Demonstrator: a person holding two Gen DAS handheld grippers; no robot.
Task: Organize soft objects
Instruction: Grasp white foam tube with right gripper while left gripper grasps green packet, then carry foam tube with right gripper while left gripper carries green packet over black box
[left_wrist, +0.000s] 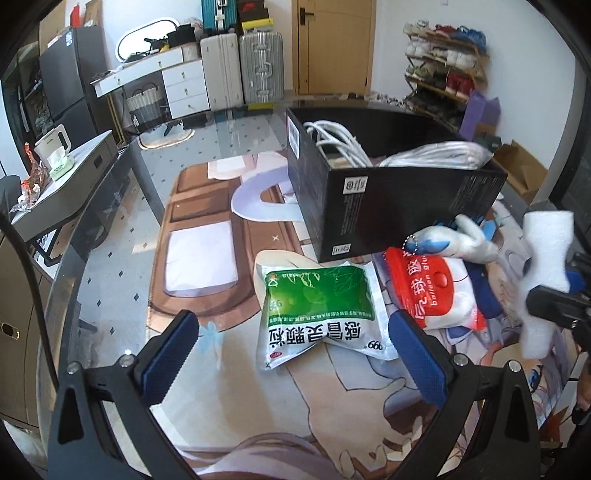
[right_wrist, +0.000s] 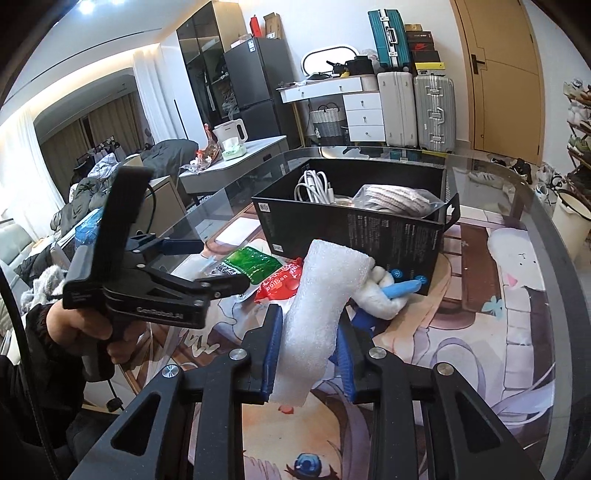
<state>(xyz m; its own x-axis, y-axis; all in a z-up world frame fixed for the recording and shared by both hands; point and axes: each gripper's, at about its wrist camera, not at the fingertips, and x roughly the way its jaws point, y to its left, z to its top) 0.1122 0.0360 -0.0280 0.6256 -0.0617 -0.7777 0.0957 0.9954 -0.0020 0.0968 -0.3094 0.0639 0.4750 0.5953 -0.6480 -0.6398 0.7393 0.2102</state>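
My right gripper (right_wrist: 308, 332) is shut on a white foam sheet (right_wrist: 321, 306) and holds it above the table, in front of the black box (right_wrist: 369, 236); the foam also shows in the left wrist view (left_wrist: 543, 273). My left gripper (left_wrist: 291, 332) is open and empty, its fingers either side of a green and white medicine pouch (left_wrist: 317, 317) lying on the table. A red and white balloon-glue pack (left_wrist: 436, 291) and a white and blue plush toy (left_wrist: 461, 240) lie beside the box (left_wrist: 388, 206). The box holds a white cable (right_wrist: 314, 186) and a bagged cloth (right_wrist: 399, 199).
The glass table (left_wrist: 110, 258) has a printed cartoon mat (right_wrist: 480, 332) on it. The table's curved edge runs at the left and far side. Behind it stand suitcases (right_wrist: 432, 110), a white desk, a fridge and a shoe rack (left_wrist: 443, 66).
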